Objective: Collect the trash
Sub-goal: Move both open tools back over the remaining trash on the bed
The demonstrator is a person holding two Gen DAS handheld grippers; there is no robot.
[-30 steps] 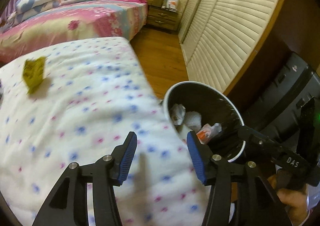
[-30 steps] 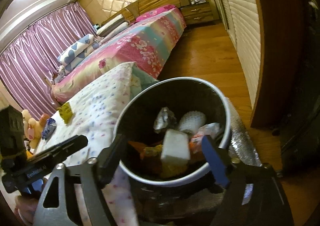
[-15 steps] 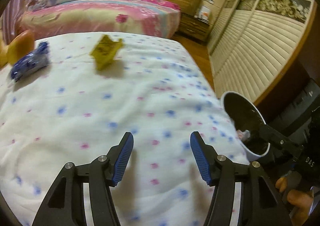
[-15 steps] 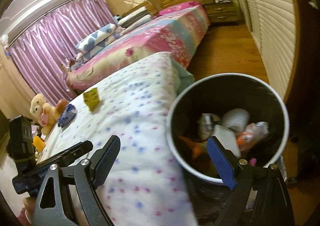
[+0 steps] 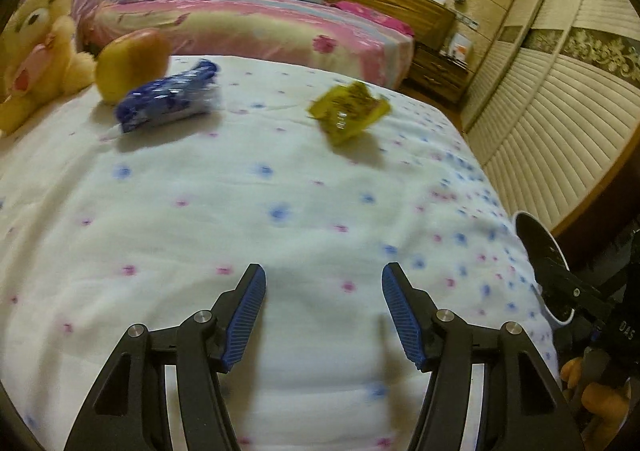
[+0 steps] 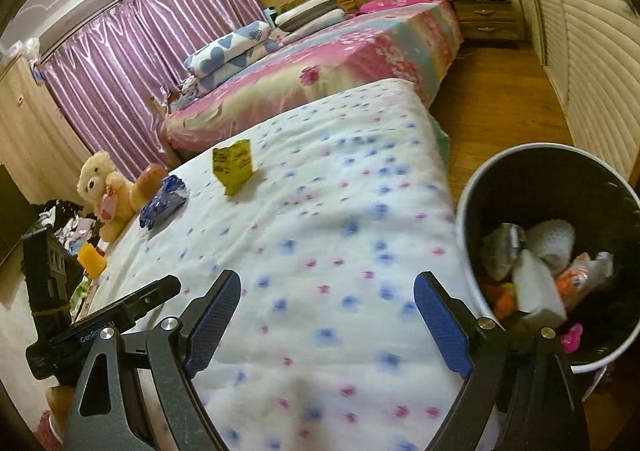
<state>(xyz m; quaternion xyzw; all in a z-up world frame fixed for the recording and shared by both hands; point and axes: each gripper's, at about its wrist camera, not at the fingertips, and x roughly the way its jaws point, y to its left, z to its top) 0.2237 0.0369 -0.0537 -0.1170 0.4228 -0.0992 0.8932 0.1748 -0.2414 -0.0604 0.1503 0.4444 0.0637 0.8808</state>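
- Reference landmark: the white dotted blanket [image 5: 280,211] [image 6: 320,219], spread over the near bed.
- Left gripper [image 5: 323,311]: positioned over the near edge of the blanket. Jaws spread wide. Nothing between the blue pads [image 5: 246,317]. It also shows at the left border of the right wrist view [image 6: 100,323].
- Right gripper [image 6: 326,325]: positioned over the near part of the blanket, close to its right edge. Jaws spread wide, nothing held. Part of its body shows at the right border of the left wrist view [image 5: 576,295].
- Yellow wrapper [image 5: 349,112] [image 6: 234,165]: lies on the far part of the blanket, toward its right half, well apart from both grippers. Crumpled, one edge raised.
- Blue wrapper [image 5: 170,101] [image 6: 164,205]: lies on the far left part of the blanket, left of the yellow wrapper and apart from it.
- Trash bin [image 6: 468,211] [image 5: 524,221]: round, white rim, black liner. Stands on the wooden floor just beside the right edge of the blanket. Contains white, grey and orange scraps; individual items cannot be identified.
- Teddy bear [image 5: 36,47] [image 6: 100,191]: sits at the far left corner of the blanket, just beside the blue wrapper.
- Second bed [image 5: 256,27] [image 6: 320,63], pink floral cover: stands beyond the far edge of the blanket.
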